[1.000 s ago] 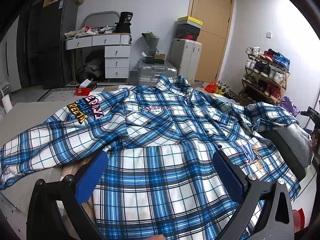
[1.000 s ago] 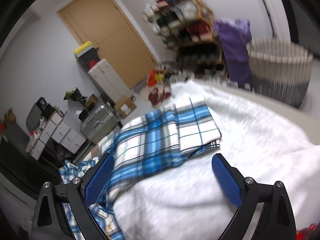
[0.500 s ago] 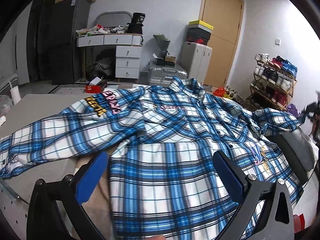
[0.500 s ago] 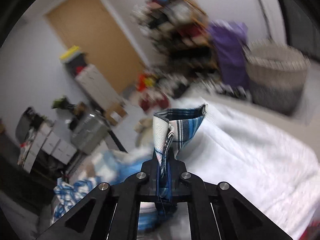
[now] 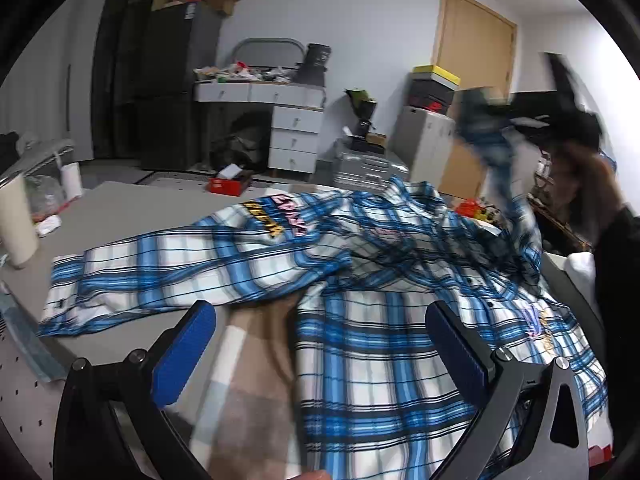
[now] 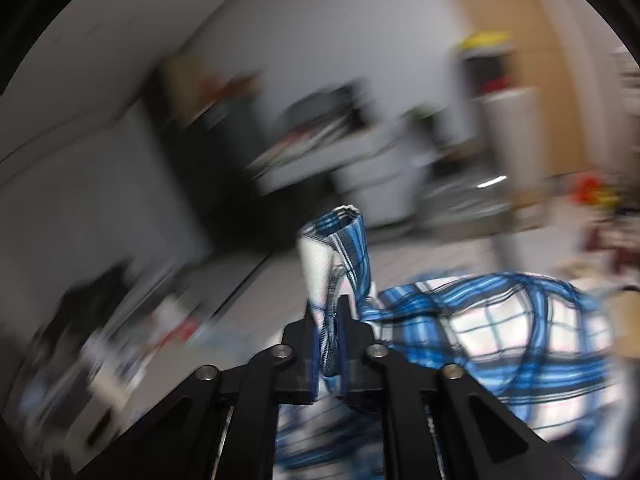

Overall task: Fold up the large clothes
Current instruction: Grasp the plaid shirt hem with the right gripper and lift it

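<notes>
Left wrist view, left claw (image 5: pixel 320 344) spread wide above plaid shirt (image 5: pixel 372 320), shoulder lettering blurred, right claw (image 6: pixel 330 322) clamped on sleeve cuff (image 6: pixel 336 248), jaws easing open.

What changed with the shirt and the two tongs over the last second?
The right tongs closed on the plaid shirt's right sleeve, which lay flat on the white bedding, and swung it up over the shirt; they are opening now, cloth between them. The left tongs stayed open above the hem.
</notes>
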Demonstrator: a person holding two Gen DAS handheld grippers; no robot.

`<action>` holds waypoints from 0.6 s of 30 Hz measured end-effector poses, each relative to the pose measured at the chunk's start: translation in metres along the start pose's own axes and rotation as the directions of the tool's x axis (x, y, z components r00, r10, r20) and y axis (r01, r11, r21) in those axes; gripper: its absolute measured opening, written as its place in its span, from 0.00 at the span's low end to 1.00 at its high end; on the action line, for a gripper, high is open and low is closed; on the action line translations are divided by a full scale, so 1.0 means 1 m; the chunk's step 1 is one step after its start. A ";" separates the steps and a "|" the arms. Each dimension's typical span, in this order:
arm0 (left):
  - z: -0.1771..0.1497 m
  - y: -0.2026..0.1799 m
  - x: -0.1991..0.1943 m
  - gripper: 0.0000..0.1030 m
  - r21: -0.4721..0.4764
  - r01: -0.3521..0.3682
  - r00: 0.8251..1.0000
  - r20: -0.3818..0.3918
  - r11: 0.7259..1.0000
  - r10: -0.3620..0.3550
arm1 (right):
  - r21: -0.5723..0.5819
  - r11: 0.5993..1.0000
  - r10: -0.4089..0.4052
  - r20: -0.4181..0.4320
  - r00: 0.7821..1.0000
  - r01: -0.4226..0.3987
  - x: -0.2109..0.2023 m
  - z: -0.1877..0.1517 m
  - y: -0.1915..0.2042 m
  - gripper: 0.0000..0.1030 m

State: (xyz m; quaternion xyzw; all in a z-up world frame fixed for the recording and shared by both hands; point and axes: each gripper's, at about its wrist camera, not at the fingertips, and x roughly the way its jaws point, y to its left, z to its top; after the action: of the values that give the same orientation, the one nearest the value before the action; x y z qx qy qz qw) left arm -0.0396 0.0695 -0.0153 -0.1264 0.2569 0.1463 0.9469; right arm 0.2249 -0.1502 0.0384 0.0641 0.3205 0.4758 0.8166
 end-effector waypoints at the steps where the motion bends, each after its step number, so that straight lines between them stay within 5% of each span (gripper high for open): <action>1: -0.001 0.003 -0.002 0.99 -0.006 -0.014 1.000 0.000 1.000 0.014 | -0.009 0.997 0.073 -0.085 0.994 -0.074 0.025 -0.015 0.006 0.50; 3: -0.004 0.011 -0.004 0.99 -0.015 -0.038 0.999 -0.004 0.999 0.038 | -0.024 0.998 0.063 -0.125 0.990 -0.067 0.044 -0.033 0.004 0.46; 7: -0.006 0.026 0.000 0.99 -0.046 -0.054 0.998 -0.017 0.997 0.053 | 0.055 0.987 -0.142 -0.131 0.981 0.150 0.045 -0.049 -0.046 0.49; 12: -0.004 0.023 0.021 0.99 -0.064 -0.024 0.999 -0.048 0.998 0.021 | 0.155 0.951 -0.222 -0.255 0.941 0.267 0.057 -0.086 -0.098 0.50; 18: -0.006 0.015 0.021 0.99 -0.045 -0.017 0.998 -0.056 0.999 0.014 | 0.056 0.928 -0.317 -0.401 0.860 0.368 0.081 -0.124 -0.117 0.49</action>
State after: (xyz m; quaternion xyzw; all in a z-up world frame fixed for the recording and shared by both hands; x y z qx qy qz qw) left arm -0.0300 0.0862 -0.0338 -0.1502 0.2809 0.1558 0.9350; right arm 0.2663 -0.1725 -0.1444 -0.0354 0.5110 0.3040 0.8032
